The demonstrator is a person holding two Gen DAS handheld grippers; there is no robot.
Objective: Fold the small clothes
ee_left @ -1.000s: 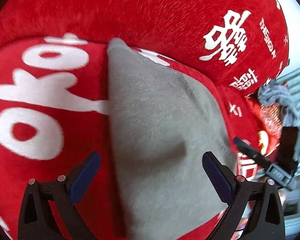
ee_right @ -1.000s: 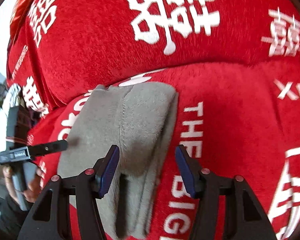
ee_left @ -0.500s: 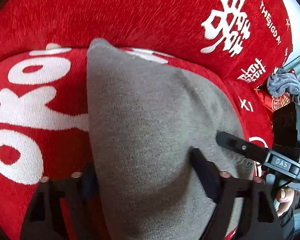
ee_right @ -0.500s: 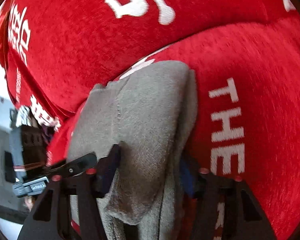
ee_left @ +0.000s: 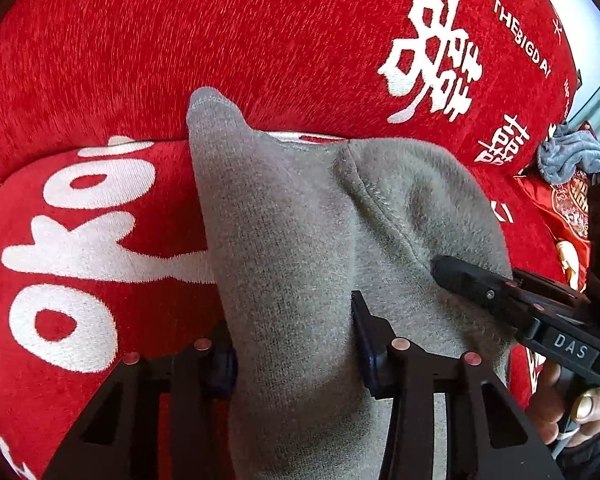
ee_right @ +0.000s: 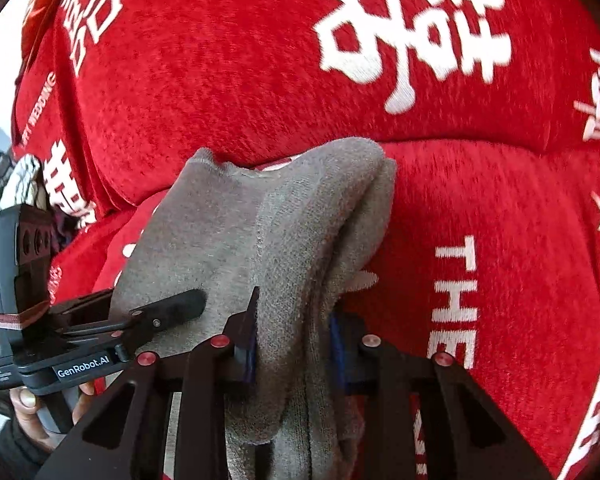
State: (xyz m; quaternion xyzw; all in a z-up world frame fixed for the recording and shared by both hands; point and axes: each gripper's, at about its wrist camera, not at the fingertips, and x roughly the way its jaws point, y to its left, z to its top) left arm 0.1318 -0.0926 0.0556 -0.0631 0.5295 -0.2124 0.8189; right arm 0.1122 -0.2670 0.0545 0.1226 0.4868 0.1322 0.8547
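Note:
A grey knitted garment (ee_left: pixel 300 240) lies on a red sofa cover with white lettering. My left gripper (ee_left: pixel 294 344) is shut on its near left edge, with cloth bunched between the jaws. My right gripper (ee_right: pixel 292 344) is shut on the near right edge, where several layers (ee_right: pixel 300 240) are folded together and lifted. The right gripper (ee_left: pixel 500 292) shows at the right of the left wrist view. The left gripper (ee_right: pixel 140 324) shows at the left of the right wrist view. The garment's far corners rest against the sofa back.
The red sofa seat (ee_left: pixel 80 240) and backrest (ee_left: pixel 260 40) fill both views. A crumpled grey cloth (ee_left: pixel 572 152) lies on a red patterned cushion (ee_left: pixel 560 208) at the far right of the left wrist view. The seat (ee_right: pixel 520 260) extends right of the garment.
Both grippers have closed on the near edge of the grey garment, which was lying flat between open jaws. The cloth now rises and bunches in both grips.

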